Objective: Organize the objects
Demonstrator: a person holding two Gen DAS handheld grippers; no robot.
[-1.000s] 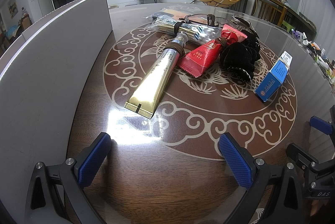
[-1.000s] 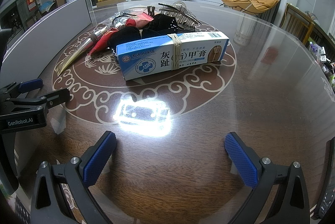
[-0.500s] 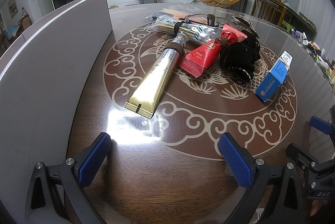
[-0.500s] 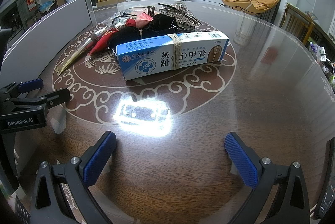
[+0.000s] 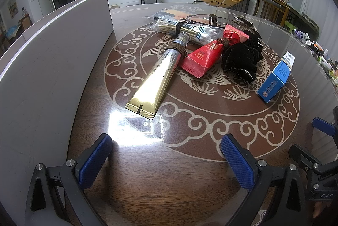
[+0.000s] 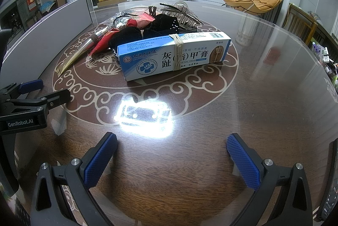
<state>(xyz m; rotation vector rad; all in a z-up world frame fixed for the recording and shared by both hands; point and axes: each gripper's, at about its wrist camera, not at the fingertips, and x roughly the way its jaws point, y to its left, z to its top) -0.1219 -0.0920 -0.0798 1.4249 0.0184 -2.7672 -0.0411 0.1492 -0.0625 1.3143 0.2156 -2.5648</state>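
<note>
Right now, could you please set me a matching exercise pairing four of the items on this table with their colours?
Things:
1. tube
2. snack packet
3. hair scrunchie
4. ointment box

Colours:
A. black
B. blue and white
C. gold
D. red

Pairs: 1-C, 2-D, 3-A, 4-B

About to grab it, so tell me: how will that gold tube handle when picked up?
The gold tube looks soft-walled, so it would likely dent when squeezed. Its glossy foil may be slippery. The flat crimped end should keep it from rolling.
</note>
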